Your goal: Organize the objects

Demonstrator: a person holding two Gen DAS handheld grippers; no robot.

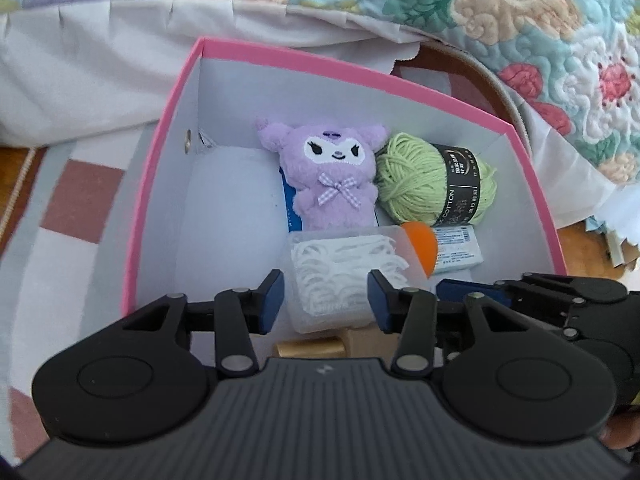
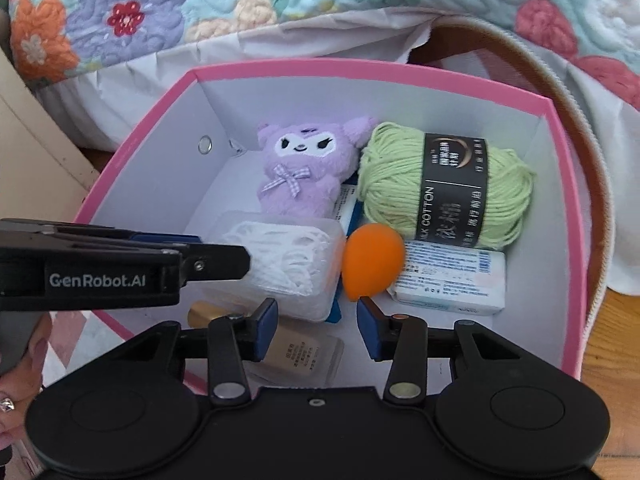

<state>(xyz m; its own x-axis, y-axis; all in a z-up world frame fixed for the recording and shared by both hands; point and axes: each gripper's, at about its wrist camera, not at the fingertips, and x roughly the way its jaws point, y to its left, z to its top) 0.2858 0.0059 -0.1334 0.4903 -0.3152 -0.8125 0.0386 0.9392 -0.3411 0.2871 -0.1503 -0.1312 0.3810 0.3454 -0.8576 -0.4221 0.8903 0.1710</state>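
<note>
A pink box (image 1: 160,128) (image 2: 568,208) with white walls holds a purple plush toy (image 1: 328,172) (image 2: 304,168), a green yarn ball (image 1: 432,176) (image 2: 444,184), an orange egg-shaped sponge (image 1: 424,244) (image 2: 372,260), a white soap packet (image 1: 460,248) (image 2: 452,276), a clear case of white floss picks (image 1: 340,276) (image 2: 280,260) and a beige bottle (image 2: 296,352). My left gripper (image 1: 327,300) is open, its fingers on either side of the floss case, not touching it. My right gripper (image 2: 318,324) is open and empty above the box's near part. The left gripper's side shows in the right view (image 2: 120,264).
The box sits on a checked rug (image 1: 80,200) beside a bed with a floral quilt (image 1: 520,12) and a grey bed skirt (image 1: 100,52). A round rug edge (image 2: 560,92) lies behind the box. Wooden floor (image 2: 616,344) shows at right.
</note>
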